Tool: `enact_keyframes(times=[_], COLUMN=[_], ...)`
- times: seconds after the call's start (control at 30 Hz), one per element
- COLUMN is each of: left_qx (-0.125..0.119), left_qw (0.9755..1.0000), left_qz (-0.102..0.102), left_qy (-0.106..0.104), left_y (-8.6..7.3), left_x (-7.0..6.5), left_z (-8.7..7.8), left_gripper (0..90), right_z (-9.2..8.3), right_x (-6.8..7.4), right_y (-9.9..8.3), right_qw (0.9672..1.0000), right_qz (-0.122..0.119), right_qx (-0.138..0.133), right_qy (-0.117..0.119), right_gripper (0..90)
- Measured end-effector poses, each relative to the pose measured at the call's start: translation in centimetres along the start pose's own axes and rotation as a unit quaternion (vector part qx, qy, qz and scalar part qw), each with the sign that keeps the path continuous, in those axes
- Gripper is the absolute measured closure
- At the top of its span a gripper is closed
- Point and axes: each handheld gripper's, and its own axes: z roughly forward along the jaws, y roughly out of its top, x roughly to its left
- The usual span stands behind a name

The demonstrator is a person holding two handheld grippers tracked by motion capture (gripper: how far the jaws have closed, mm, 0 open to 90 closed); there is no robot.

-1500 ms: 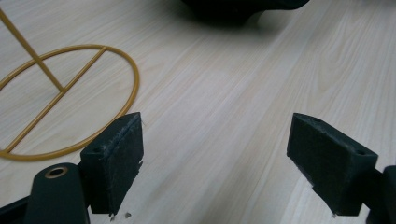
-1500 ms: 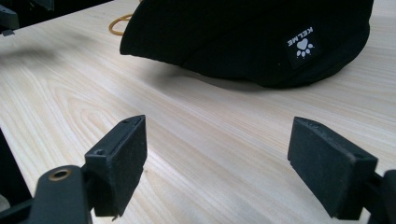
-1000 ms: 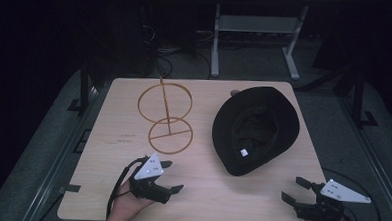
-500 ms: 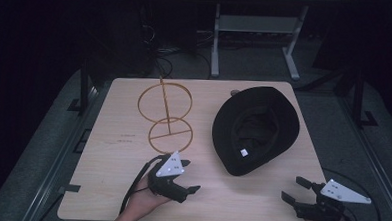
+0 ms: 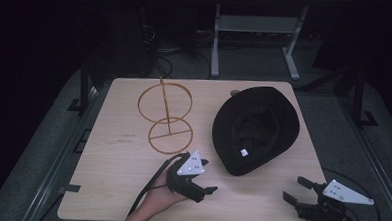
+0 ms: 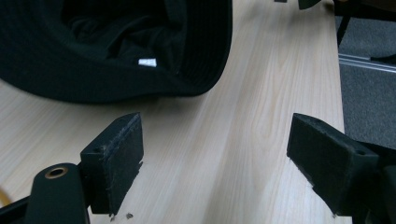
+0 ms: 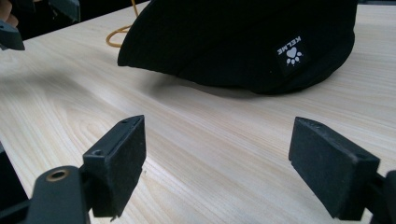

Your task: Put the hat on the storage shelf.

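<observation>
Approach step, judged: black brimmed hat lies crown-down on the worktop, just ahead of the left gripper, whose fingers are held wide apart on nothing. Right gripper likewise spread, empty. Next, the brim edge likely needs straddling.

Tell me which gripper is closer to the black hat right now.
Left. The left gripper sits just off the black hat's near-left brim, jaws open toward it. The right gripper is at the table's near-right corner, farther from the brim, also open.
</observation>
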Motion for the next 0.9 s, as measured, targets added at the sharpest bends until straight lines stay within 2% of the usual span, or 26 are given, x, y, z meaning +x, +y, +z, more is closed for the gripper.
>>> enact_keyframes(times=[0.2,0.3,0.4,0.57,0.73,0.83,0.9], left_qx=[0.008,0.009,0.011,0.02,0.036,0.051,0.052], left_qw=[0.9999,0.9998,0.9996,0.9993,0.9985,0.9973,0.9971], left_qz=[0.004,0.013,0.02,0.024,0.03,0.046,0.051], left_qy=[-0.009,-0.012,-0.015,-0.02,-0.026,-0.024,-0.021], left_y=[1.1,1.7,2.2,3.0,3.4,3.9,4.0], left_x=[0.0,-0.2,-0.2,-0.2,-0.3,-0.5,-0.5], left_z=[1.5,2.5,3.3,5.2,7.3,8.6,9.0], left_gripper=[17.9,17.9,18.0,18.1,18.1,20.1,21.0], right_z=[0.0,0.0,0.0,0.1,-0.1,0.1,0.2], right_x=[0.0,0.1,0.1,0.2,0.2,0.2,0.2], right_y=[0.0,0.1,0.1,0.0,0.1,0.0,0.0], right_qw=[1.0,1.0,1.0,0.9999,0.9999,0.9999,0.9999], right_qz=[0.001,-0.006,-0.004,-0.007,-0.006,-0.003,-0.005], right_qx=[-0.002,-0.002,-0.005,0.001,-0.006,-0.004,-0.003], right_qy=[0.002,0.003,0.004,0.008,0.006,0.011,0.011], right_gripper=[18.5,18.5,18.5,18.6,18.8,18.8,18.8])
